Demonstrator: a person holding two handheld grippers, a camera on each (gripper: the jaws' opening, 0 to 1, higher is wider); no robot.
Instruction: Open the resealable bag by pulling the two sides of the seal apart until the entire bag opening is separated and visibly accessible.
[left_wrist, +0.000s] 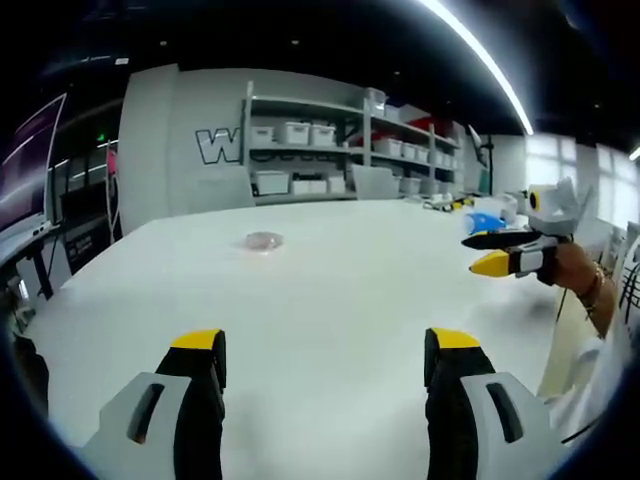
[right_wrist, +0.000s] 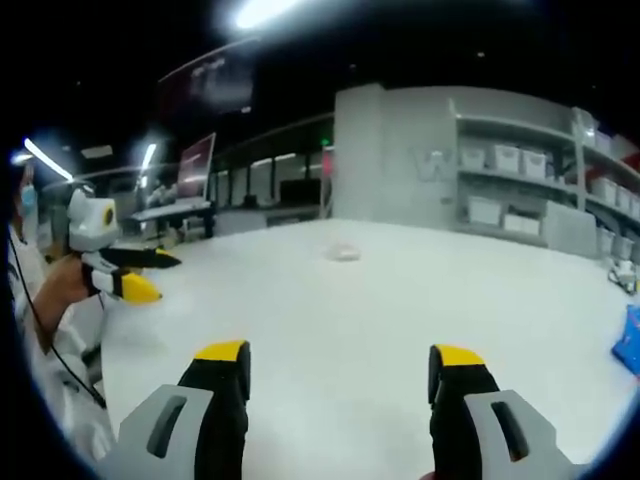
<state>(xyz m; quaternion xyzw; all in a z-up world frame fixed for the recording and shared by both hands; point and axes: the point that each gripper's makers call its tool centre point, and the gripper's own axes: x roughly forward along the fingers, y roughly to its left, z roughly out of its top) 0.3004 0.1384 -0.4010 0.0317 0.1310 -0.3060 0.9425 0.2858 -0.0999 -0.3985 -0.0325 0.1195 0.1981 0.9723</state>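
Observation:
A small clear bag lies flat on the white table, well ahead of both grippers; in the right gripper view the bag is a pale patch on the table. My left gripper is open above the near tabletop, with nothing between its yellow-tipped jaws. The right gripper is also open and empty. Each gripper appears in the other's view: the right gripper, held in a hand, at the right, and the left gripper at the left. Neither touches the bag.
Grey shelves with white bins stand behind the table. A blue object and small items lie at the table's far right; the blue object sits at the right edge. Monitors and desks stand beyond the table's left side.

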